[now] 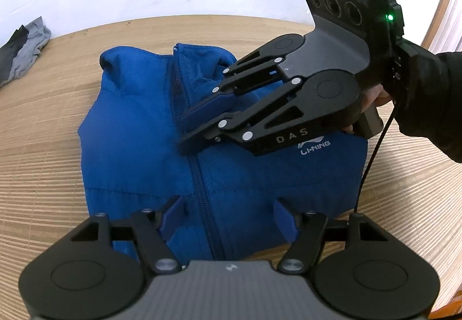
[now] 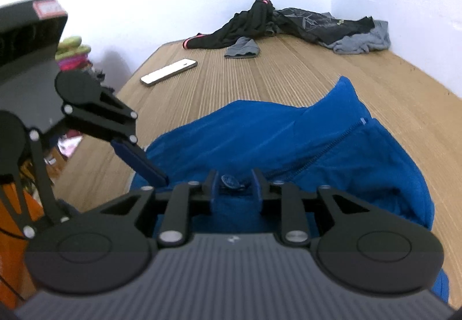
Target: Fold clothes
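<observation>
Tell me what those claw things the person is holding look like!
Each hand-held gripper is black plastic with silver rivets and blue finger pads. The right hand-held gripper has white letters DAS on its side, three round lenses on top, a glowing green light and a black cable hanging down. The left hand-held gripper has a ribbed grey body. The person wears a black sleeve.

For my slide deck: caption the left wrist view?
Right gripper hovers, slightly open, over a folded blue jacket on the wooden table.

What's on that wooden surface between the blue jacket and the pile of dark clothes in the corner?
In the right wrist view, a white phone-like slab lies off to one side; otherwise bare slatted surface separates the blue jacket from the dark clothes pile.
</observation>
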`<state>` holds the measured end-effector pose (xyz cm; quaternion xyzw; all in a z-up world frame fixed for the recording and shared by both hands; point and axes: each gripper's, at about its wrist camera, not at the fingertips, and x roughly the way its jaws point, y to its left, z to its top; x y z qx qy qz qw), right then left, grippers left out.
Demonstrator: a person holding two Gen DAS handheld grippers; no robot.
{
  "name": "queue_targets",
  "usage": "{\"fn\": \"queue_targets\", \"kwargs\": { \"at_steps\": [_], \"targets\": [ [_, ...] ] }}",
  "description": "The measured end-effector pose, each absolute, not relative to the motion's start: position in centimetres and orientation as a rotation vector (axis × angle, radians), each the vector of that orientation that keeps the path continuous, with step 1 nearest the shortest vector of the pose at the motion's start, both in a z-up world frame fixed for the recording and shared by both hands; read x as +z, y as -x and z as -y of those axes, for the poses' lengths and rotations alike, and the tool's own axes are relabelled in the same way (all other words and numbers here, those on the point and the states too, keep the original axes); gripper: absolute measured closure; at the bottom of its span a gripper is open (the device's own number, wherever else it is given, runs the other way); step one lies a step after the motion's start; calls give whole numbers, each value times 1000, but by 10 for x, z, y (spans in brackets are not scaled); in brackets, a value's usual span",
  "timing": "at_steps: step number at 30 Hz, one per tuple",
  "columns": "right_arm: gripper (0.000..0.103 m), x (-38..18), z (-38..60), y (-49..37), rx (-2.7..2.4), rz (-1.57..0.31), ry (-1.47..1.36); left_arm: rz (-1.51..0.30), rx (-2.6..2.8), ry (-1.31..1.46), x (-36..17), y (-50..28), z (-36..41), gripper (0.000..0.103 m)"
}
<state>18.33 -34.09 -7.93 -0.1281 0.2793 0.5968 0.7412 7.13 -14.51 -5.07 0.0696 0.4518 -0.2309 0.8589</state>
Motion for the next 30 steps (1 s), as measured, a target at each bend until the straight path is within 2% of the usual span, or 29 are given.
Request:
{"fn": "queue_targets", "kwargs": {
  "at_steps": [3,4,10,11,14,18,22,24,28,30],
  "targets": [
    [77,-80,339,-185,1299,-629,259,-941,-475,-145,-48,-69,145,35],
    [82,-80,338,-184,1299,-635,250,-930,-474,-140,-45,-67,145,36],
    [82,-80,350,-192,1244,-699,63,-862,-525,-130,-29,-59,151,35],
    [94,-82,354,-196,1233,-721,9,-871,-526,-131,-32,-60,153,35],
    [96,-88,370,-216,1187,-802,-202,-892,-517,-128,-40,-61,155,36],
    [96,-93,378,-222,1166,-818,-207,-891,-522,-108,-41,-61,153,35],
    [90,-93,375,-218,1225,-832,-189,-893,-518,-110,-44,-71,152,35],
    [82,-89,368,-211,1244,-794,-109,-892,-518,-118,-46,-75,153,34],
    [59,-80,350,-196,1274,-685,126,-895,-519,-122,-46,-70,154,33],
    [57,-81,341,-194,1291,-664,212,-902,-517,-119,-46,-70,154,33]
  ]
}}
